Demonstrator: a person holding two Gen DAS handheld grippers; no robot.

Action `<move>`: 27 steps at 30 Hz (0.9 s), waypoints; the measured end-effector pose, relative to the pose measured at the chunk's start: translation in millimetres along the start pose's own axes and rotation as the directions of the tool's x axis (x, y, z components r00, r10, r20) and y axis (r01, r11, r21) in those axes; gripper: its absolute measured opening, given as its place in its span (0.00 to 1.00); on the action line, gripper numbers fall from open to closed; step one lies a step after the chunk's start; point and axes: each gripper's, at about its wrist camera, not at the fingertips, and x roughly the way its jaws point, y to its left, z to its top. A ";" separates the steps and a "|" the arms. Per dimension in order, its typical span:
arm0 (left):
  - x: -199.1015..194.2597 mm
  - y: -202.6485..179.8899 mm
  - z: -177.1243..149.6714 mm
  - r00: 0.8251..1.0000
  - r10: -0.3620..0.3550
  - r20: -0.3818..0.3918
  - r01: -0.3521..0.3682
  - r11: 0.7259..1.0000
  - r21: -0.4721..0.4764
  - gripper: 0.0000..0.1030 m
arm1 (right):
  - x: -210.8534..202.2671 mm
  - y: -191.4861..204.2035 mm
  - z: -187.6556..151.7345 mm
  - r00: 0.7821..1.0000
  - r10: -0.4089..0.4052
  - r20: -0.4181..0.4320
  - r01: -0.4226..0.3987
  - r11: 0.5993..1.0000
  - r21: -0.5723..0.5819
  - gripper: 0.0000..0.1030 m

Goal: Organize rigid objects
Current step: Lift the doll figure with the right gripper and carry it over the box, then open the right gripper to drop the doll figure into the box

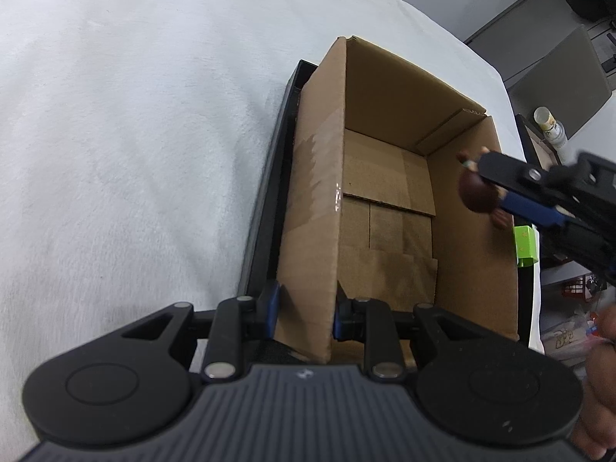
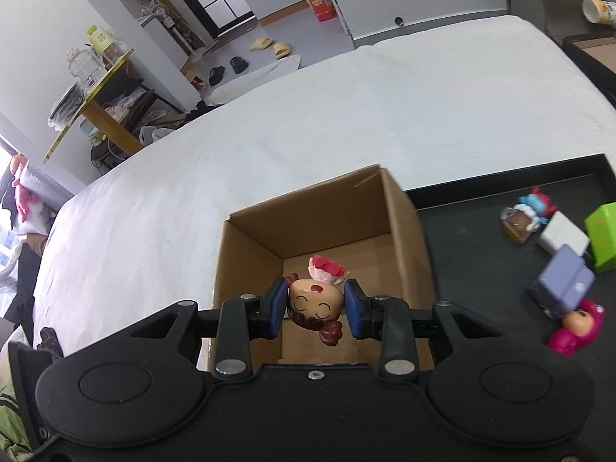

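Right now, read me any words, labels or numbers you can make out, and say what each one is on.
No text reads clearly.
Orange box on the far floor: print too small.
Cup at the top right: yellow markings blurred.
Bottle beyond the cardboard box: label blurred.
Green box: faint marks, unreadable.

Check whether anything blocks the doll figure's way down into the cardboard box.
Nothing visible does. The right gripper holds the doll figure above the open cardboard box, whose floor shows bare. The left gripper only clamps the box's near wall, clear of the opening.
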 end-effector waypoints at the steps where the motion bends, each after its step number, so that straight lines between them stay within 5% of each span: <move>1: 0.2 0.7 0.0 1.000 -0.003 -0.001 0.003 1.000 -0.001 0.24 | 3.3 2.2 0.4 1.000 0.003 -0.003 -0.003 1.000 0.000 0.31; 27: 0.2 1.3 -3.9 1.000 -0.021 0.009 0.021 1.000 0.008 0.26 | 7.4 1.2 -0.7 0.998 0.040 -0.038 -0.041 0.999 -0.006 0.38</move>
